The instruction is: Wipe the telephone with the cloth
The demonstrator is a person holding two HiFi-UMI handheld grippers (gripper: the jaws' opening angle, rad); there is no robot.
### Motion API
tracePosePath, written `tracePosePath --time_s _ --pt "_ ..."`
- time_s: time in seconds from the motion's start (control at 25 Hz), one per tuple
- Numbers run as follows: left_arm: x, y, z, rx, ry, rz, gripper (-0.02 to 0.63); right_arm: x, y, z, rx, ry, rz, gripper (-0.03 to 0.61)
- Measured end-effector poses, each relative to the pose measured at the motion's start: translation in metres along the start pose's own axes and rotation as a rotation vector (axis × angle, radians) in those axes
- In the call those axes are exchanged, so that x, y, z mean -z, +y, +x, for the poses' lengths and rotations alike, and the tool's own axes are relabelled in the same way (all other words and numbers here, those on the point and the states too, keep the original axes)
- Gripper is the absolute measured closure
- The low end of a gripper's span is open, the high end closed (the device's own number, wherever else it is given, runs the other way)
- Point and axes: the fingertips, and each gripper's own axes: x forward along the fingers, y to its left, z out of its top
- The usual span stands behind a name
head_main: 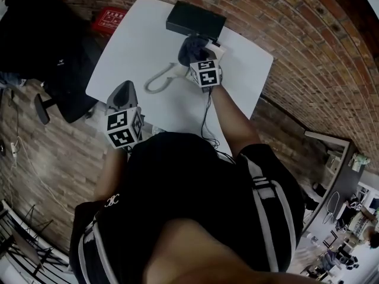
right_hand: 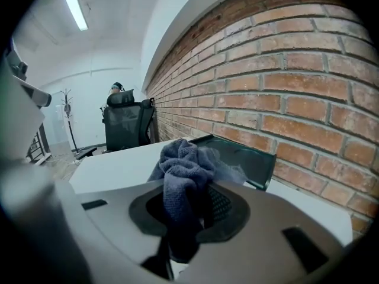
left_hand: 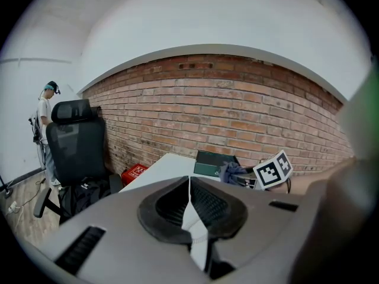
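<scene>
A white surface (head_main: 133,46) stands against a red brick wall (right_hand: 308,70), with a black office chair (head_main: 53,46) off at 9 o'clock. Your right hand-held gripper (right_hand: 188,209) pinches a bunched blue-grey cloth (right_hand: 180,170) and hangs over the pale telephone (head_main: 218,51). Only a sliver of the telephone shows, at the cloth's 3 o'clock side, so its long axis cannot be made out. Its white coiled cord (head_main: 159,83) trails toward 8 o'clock, and a dark green flat box (head_main: 195,19) sits just beyond at 12 o'clock. Your left hand-held gripper (left_hand: 190,194) is pressed together on nothing, well apart at 7 o'clock from the telephone. The right one is the nearer of the 2, and the wipe looks to be its job: straight down from the cloth.
</scene>
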Motion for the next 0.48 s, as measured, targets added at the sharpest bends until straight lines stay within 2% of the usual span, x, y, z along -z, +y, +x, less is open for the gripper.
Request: tracePosePath --time_s 0.2,0.48 --pt "-0.001 -0.012 0.004 0.03 -0.004 0.007 0.607 0.016 0.021 -0.013 -0.039 0.006 -0.003 0.518" --pt "-0.001 -0.018 0.009 0.056 -0.003 0.007 0.607 0.044 0.065 -0.03 -0.138 0.065 -0.099 0.518"
